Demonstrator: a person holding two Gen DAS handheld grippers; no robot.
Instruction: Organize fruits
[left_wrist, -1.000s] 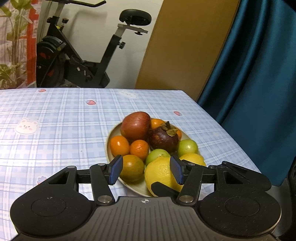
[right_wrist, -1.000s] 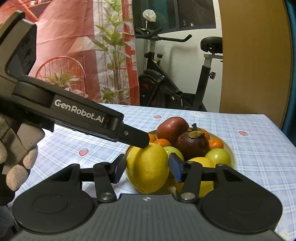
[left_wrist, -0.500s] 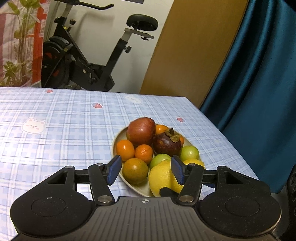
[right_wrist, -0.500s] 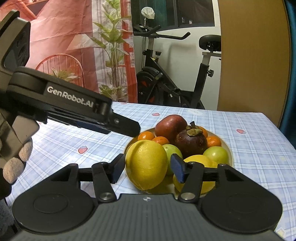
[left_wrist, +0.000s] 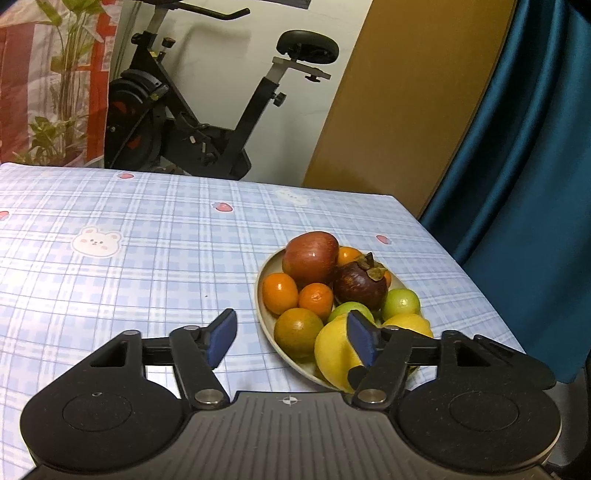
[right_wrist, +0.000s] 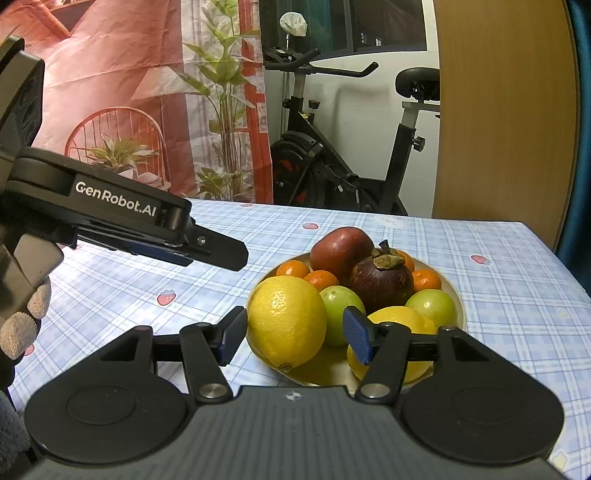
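Both grippers stand spread and empty; right gripper (right_wrist: 293, 334) straddles the lemon (right_wrist: 286, 323) on the crowded plate (right_wrist: 448, 286), left gripper (left_wrist: 290, 336) nearby. Closing off-centre may roll fruit off.

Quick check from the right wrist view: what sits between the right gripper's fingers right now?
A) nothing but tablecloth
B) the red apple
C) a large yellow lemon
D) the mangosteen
C: in the right wrist view the large yellow lemon fills the gap of the right gripper, at the near edge of the plate; the jaws are open around it.
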